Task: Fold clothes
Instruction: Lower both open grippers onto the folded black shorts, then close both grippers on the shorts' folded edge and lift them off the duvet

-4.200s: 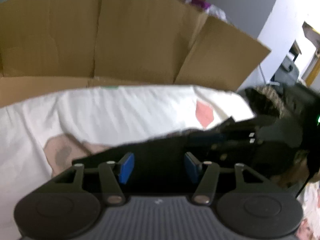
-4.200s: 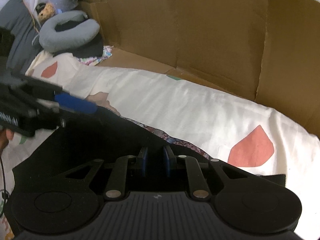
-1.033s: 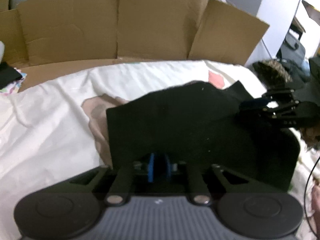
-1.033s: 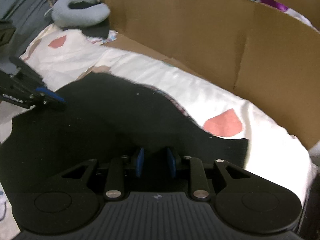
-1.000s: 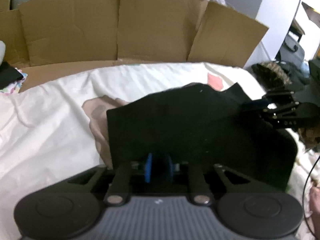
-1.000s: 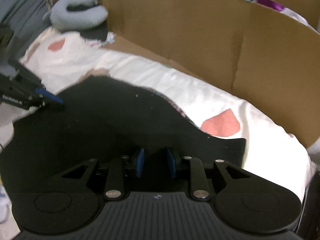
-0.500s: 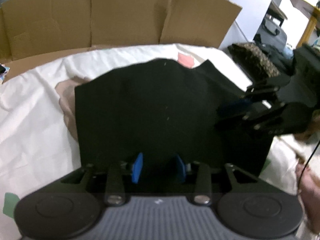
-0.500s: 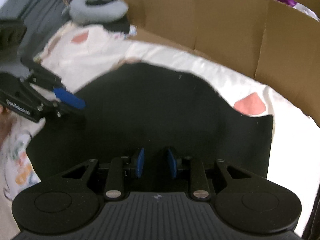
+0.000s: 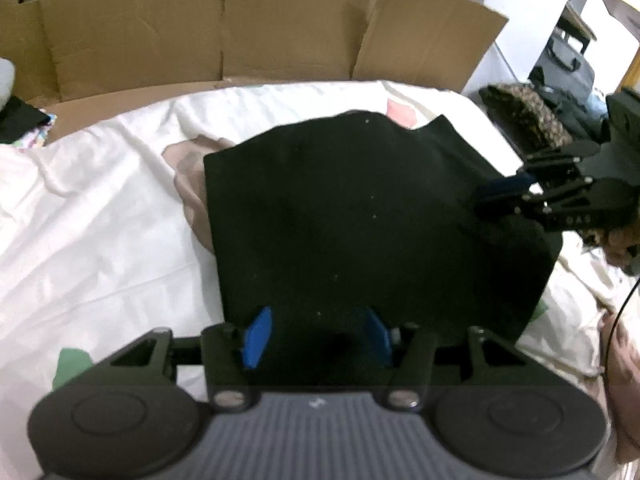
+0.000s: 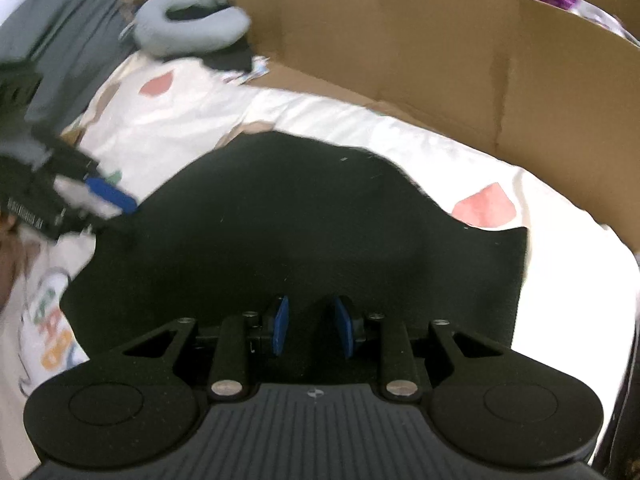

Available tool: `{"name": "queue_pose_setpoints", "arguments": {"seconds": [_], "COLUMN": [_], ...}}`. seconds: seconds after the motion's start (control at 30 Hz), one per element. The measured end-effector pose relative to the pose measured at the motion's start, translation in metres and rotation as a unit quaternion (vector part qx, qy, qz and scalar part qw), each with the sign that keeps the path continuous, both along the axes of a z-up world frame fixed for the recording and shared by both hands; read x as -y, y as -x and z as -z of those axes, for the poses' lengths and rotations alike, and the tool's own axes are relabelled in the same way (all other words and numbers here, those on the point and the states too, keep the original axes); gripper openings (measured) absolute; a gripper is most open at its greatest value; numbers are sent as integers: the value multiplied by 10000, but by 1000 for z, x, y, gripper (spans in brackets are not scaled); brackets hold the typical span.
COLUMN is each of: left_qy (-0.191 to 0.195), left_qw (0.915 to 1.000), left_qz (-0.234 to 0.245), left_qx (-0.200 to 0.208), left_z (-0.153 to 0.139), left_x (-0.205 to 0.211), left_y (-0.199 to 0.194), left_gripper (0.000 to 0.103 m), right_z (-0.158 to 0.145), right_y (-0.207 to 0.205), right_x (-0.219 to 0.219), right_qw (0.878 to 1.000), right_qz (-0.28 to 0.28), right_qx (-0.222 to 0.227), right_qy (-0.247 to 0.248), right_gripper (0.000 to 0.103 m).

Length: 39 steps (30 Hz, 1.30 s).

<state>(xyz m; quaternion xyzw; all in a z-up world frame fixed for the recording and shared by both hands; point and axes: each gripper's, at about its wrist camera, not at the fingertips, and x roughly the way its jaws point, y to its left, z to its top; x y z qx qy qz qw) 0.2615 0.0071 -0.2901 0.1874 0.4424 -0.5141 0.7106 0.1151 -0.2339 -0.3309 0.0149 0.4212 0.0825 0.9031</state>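
Left wrist view looks down on a black garment [image 9: 360,216] lying spread flat on a white bedsheet [image 9: 100,216] printed with pink patches. The left gripper [image 9: 316,336] sits over the garment's near edge with its blue pads [image 9: 258,336] standing well apart; its jaws have just been opening, and the cloth lies under the gap with neither pad pressing on it. At the right of this view the right gripper [image 9: 500,192] reaches over the garment's far-right edge.

Right wrist view shows the same garment filling the middle, its far edge curved against the sheet. The right gripper's blue pads stand at a narrow gap above the near hem, with dark cloth seen between them; whether they pinch any fabric I cannot tell. A brown cardboard wall [image 10: 440,60] stands behind the bed, and a grey neck pillow [image 10: 188,16] rests at the far-left corner
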Motion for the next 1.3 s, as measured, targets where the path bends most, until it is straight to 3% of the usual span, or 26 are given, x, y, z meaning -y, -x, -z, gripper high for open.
{"name": "queue_pose_setpoints", "arguments": {"seconds": [0.27, 0.33, 0.4, 0.5, 0.73, 0.9, 1.3], "left_qy": [281, 244, 119, 330, 144, -162, -364], "left_qw": [9996, 9988, 9991, 9984, 9974, 9968, 9970], "left_qz": [98, 416, 406, 445, 648, 768, 631], "left_qx": [-26, 91, 77, -89, -292, -136, -269], "left_z": [-11, -8, -6, -4, 17, 30, 31], "left_x": [-13, -12, -10, -13, -5, -10, -25], "left_y": [26, 32, 33, 35, 44, 51, 48], "left_gripper": [55, 55, 52, 52, 40, 40, 42], "right_z": [-11, -13, -9, -2, 18, 23, 21], "right_y": [34, 41, 44, 45, 38, 45, 87], "right_x": [-7, -6, -7, -16, -44, -42, -7], "right_qw": [9989, 9994, 9998, 9999, 9975, 9968, 9960], "right_qz": [-303, -222, -114, -97, -588, -623, -367], "right_qx": [7, 87, 50, -11, -140, -162, -234], "right_qy": [343, 262, 156, 99, 379, 478, 784], "right_gripper": [33, 33, 33, 33, 33, 33, 33]}}
